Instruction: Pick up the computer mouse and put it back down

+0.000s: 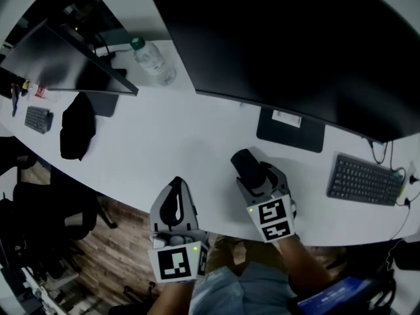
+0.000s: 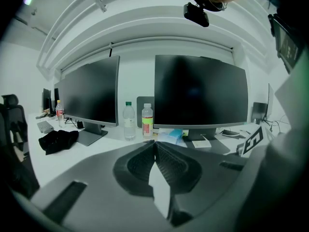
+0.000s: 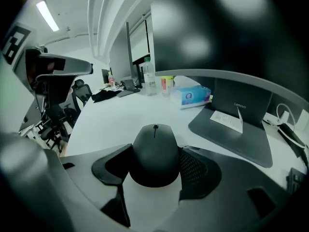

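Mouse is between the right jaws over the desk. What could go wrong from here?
1. The right gripper pinches the computer mouse only at its rounded sides, so it may slip or twist on release.
2. The monitor base lies just beyond the mouse; a forward push could knock it.
3. The left gripper, shut and empty, hangs at the desk edge and could clip it.
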A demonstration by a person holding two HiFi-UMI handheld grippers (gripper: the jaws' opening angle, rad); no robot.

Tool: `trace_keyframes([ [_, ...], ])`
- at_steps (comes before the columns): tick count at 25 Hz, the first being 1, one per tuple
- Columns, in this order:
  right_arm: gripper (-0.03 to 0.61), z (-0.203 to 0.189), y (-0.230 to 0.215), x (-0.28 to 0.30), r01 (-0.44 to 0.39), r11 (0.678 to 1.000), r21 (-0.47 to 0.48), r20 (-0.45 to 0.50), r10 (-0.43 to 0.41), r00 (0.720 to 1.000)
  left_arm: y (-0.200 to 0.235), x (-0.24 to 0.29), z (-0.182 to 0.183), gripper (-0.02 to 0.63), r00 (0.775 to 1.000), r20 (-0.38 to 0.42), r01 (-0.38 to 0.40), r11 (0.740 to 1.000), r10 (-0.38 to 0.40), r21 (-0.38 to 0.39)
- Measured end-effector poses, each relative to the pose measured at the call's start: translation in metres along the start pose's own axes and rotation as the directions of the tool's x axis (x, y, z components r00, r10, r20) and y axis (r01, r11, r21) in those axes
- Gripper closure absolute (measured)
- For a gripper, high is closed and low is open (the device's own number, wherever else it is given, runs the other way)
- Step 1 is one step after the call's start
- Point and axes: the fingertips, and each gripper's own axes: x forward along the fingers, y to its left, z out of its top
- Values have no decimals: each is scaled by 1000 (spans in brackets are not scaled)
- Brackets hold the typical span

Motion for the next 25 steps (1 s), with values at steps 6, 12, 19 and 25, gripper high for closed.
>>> trace_keyframes([
  [6,277,-12,-3,8,19,1000,-10,-29,-20,999,3,3,-12,606,1000,-23,-3,1000,3,-5],
  [12,276,-15,-3,11,37,999,-24,-56,-39,998,8,1,-15,606,1000,-24,-5,1000,5,-12],
  [19,272,-18,-2,14,20,999,-27,-73,-22,997,8,-7,-6,606,1000,7,3,1000,-3,-6],
  [25,187,-2,1,1,13,1000,-13,-39,-14,999,6,-18,15,606,999,49,12,1000,-13,4],
])
